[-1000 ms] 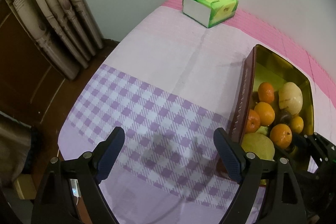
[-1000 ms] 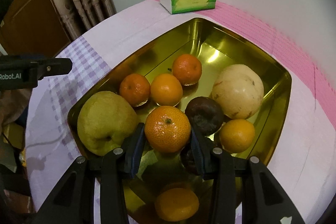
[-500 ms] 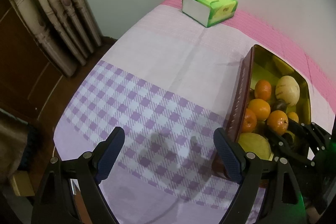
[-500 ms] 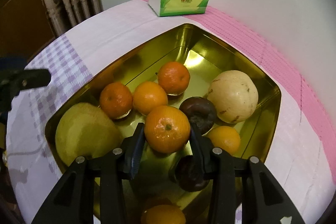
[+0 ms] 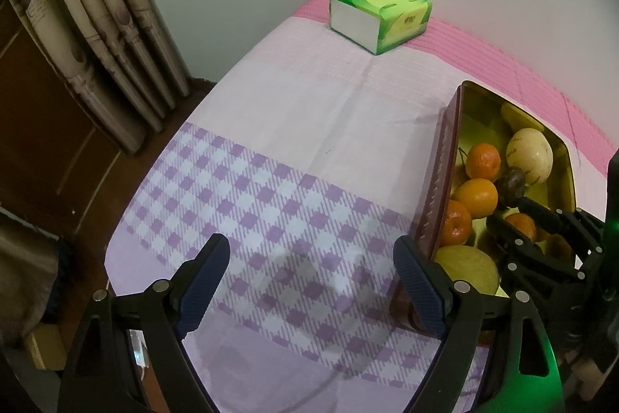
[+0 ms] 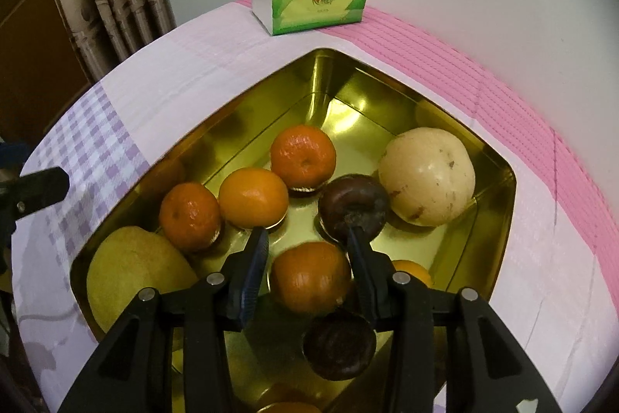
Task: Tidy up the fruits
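Note:
A gold tin tray (image 6: 499, 180) holds several oranges, a green pear (image 6: 135, 266), a pale round fruit (image 6: 425, 177) and two dark fruits (image 6: 354, 204). My right gripper (image 6: 307, 235) reaches down into the tray and is shut on an orange (image 6: 309, 277). That orange looks blurred and sits well back between the pads. From the left wrist view the right gripper (image 5: 505, 211) shows inside the tray (image 5: 437, 173). My left gripper (image 5: 311, 244) hangs open over the purple checked cloth, left of the tray, with nothing between its fingers.
A green tissue pack (image 6: 309, 2) lies at the table's far edge by the wall. Curtains (image 5: 104, 26) hang beyond the left edge of the table. Pink and lilac cloth (image 5: 309, 111) covers the table between the tissue pack and the tray.
The orange has shifted from the right gripper's fingertips to farther back between its fingers. The right gripper has moved a little across the tray. The left gripper has stayed put.

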A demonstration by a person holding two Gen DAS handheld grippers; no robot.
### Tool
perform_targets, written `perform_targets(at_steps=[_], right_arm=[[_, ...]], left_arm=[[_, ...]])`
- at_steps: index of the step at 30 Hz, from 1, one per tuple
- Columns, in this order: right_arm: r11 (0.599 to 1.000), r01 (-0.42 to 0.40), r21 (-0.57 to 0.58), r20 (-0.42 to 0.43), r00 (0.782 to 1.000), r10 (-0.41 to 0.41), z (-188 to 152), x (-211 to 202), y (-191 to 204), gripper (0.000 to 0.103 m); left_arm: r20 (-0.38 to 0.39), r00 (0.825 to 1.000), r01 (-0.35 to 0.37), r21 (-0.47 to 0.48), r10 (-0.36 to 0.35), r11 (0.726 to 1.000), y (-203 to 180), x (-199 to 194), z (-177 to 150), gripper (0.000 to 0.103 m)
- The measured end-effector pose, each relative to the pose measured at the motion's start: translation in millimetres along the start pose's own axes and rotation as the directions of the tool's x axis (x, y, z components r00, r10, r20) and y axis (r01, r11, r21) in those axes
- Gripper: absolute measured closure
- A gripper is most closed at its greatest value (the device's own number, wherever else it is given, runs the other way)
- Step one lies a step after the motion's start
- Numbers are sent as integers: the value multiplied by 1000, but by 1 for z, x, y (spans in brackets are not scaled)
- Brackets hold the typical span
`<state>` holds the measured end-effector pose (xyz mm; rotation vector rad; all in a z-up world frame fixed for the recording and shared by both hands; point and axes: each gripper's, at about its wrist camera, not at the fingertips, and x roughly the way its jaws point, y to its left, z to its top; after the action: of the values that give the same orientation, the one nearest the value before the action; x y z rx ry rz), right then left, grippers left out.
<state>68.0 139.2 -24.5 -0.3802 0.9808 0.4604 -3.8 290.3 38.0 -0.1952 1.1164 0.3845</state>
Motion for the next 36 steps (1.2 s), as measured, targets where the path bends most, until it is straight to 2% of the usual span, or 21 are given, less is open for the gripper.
perform_targets(at_steps=[7,13,16,20,22,25,27,30,36], right_arm=[[999,-11,30,-7,1000,12,-2,-1,-5,60],[994,-57,90,0,998,57,-5,-11,-10,48],[993,-60,102,14,998,58,-8,-21,-9,38],[990,-69,124,30,997,66,-11,-41,-7,15],[988,-35,149,17,999,32,-16,-52,-10,12],[981,-45,188,25,999,41,-26,-65,-17,8],[979,-17,202,31,999,11,-33,-72,-21,3],[975,26,219,34,999,-34,-43,-78,-25,1],[974,45,224,-19,999,-41,-60,-76,-26,0]], left_arm=[[11,1000,8,16,-8,1000,-5,-3,-1,16],[5,1000,20,45,-20,999,-12,-5,-2,16],[8,999,37,66,-38,997,-17,-9,-4,16],[25,998,57,95,-60,994,-25,-15,-6,16],[24,997,71,106,-73,992,-29,-16,-8,13],[26,997,66,129,-70,989,-34,-18,-10,12],[27,997,67,136,-71,988,-37,-19,-12,12],[30,997,66,155,-71,986,-42,-21,-15,12],[33,997,57,195,-65,979,-54,-24,-21,12]])
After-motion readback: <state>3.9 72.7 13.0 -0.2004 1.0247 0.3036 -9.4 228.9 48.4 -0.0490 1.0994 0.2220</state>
